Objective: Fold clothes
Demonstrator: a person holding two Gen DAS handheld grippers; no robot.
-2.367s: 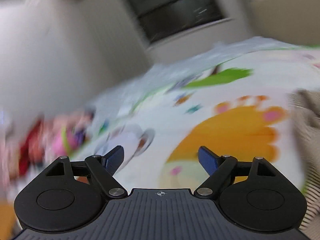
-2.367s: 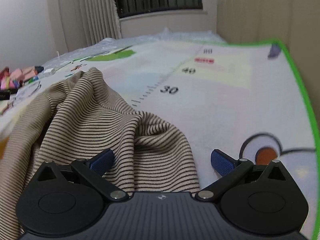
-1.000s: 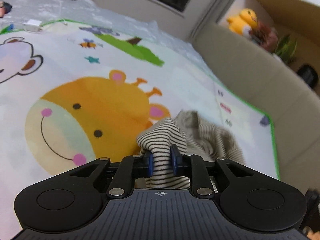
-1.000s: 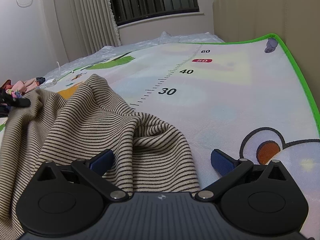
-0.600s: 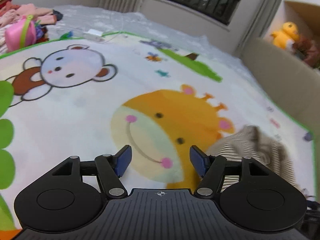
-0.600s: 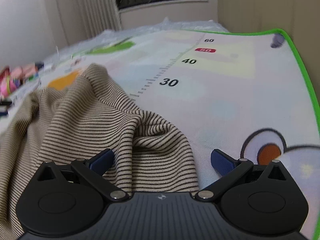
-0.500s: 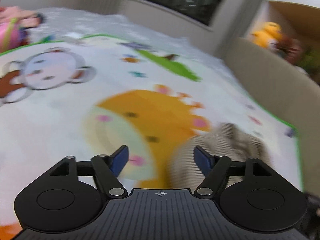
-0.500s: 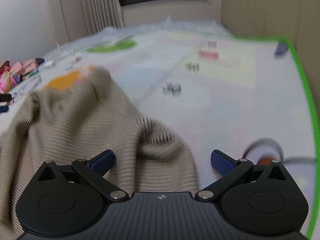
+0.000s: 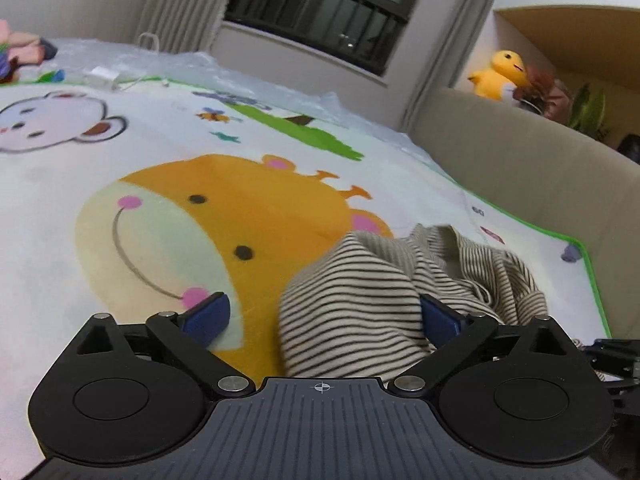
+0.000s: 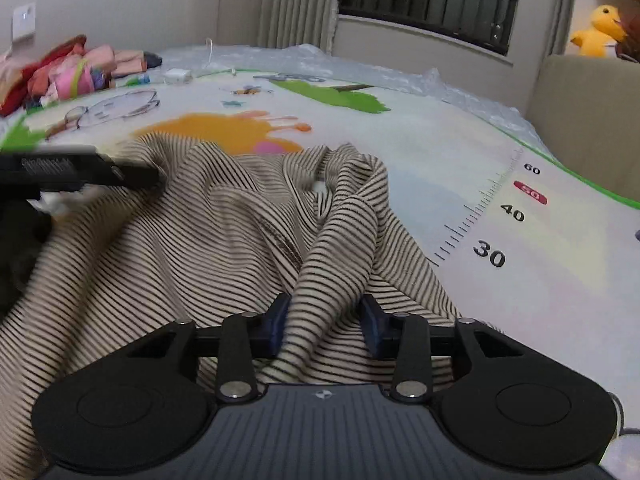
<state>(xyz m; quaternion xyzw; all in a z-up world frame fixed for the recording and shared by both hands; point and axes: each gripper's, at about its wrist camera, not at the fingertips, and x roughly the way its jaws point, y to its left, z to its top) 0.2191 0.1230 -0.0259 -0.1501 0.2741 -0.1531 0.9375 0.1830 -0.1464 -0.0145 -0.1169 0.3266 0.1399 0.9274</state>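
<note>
A beige, dark-striped garment (image 10: 224,236) lies crumpled on a cartoon play mat (image 9: 60,208), heaped toward the mat's green-edged corner. In the right wrist view the right gripper (image 10: 326,322) has its blue pads pressed in on a raised ridge of the striped cloth, which runs up from between them toward 12 o'clock; the rest of the fabric spreads in folds from 12 to 9 o'clock and fills the lower left of that view. At 9 o'clock there a blurred black tool, the left gripper (image 10: 80,172), lies low at the cloth's far edge. In the left wrist view the left gripper (image 9: 322,314) has its pads spread wide: a rounded fold of the garment (image 9: 360,300) sits between them, close against the pad at 3 o'clock, while the pad at 9 o'clock stands apart from it over the orange giraffe face (image 9: 224,220) printed on the mat. Beyond the cloth, at 2 o'clock, a printed height ruler (image 10: 488,216) with the numbers 30, 40 and 60 runs along the mat. A beige padded wall (image 9: 520,160) closes in the mat at 2 o'clock, with a yellow plush duck (image 9: 500,76) on top. Crinkled clear plastic sheeting (image 10: 360,68) lines the far edge at 12 o'clock, below a barred window (image 9: 320,12) and a curtain (image 10: 296,4). A heap of pink and red clothes (image 10: 68,72) lies at 10 o'clock in the right view, and a white charger with its cable (image 10: 178,76) rests near it.
</note>
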